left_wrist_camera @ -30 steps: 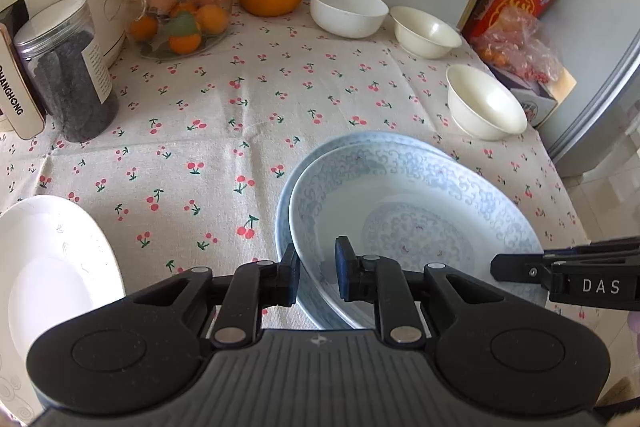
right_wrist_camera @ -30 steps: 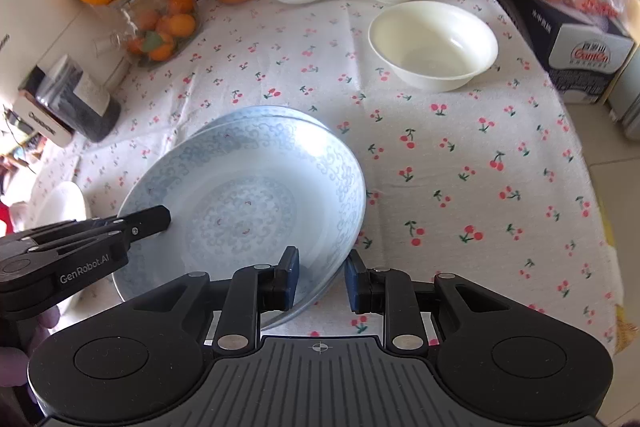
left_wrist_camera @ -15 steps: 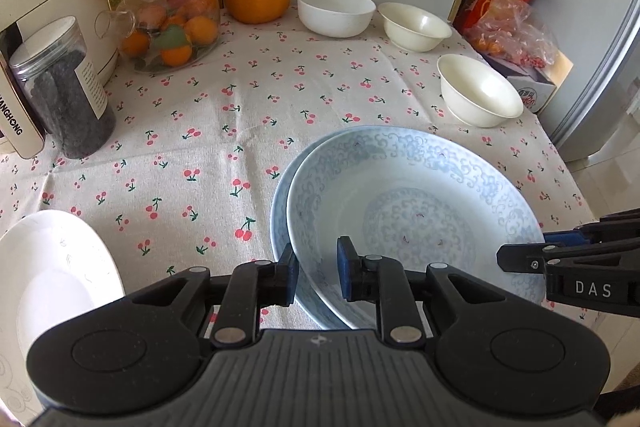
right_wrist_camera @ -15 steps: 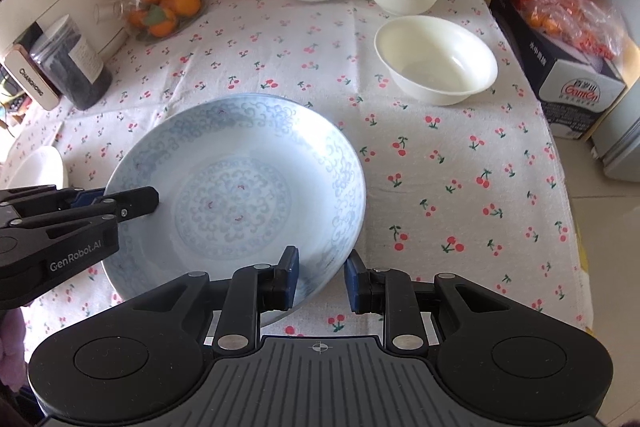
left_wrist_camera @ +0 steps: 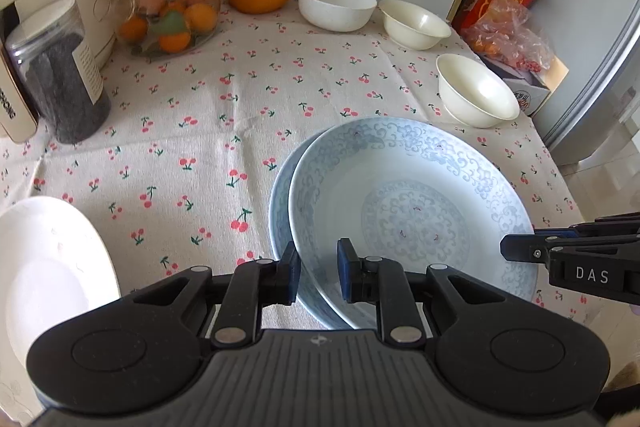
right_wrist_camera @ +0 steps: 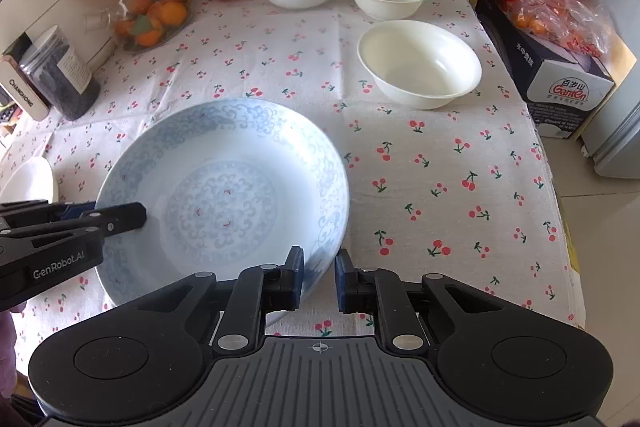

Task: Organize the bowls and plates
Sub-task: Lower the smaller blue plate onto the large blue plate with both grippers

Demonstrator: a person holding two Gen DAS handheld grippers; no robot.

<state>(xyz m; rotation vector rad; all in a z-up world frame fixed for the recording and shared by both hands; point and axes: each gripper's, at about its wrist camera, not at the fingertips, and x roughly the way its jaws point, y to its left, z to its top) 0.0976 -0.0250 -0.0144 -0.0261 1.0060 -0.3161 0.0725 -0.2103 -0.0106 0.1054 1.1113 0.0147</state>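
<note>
Cherry-print tablecloth (left_wrist_camera: 192, 131): our left gripper (left_wrist_camera: 318, 277) and right gripper (right_wrist_camera: 318, 281) both pinch top blue plate (left_wrist_camera: 400, 211), stacked on second plate (left_wrist_camera: 280, 195); three white bowls (right_wrist_camera: 420, 63) unstacked.

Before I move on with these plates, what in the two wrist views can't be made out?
- Lower blue plate, left wrist view: only a sliver shows, upper blue plate covers it; unseen in the right view.
- White plate: cut by the frame edge.
- Left gripper pad contact: hidden at the rim.

Plate (left_wrist_camera: 408, 203) on plate (left_wrist_camera: 282, 195), bowls (left_wrist_camera: 476, 91) behind
</note>
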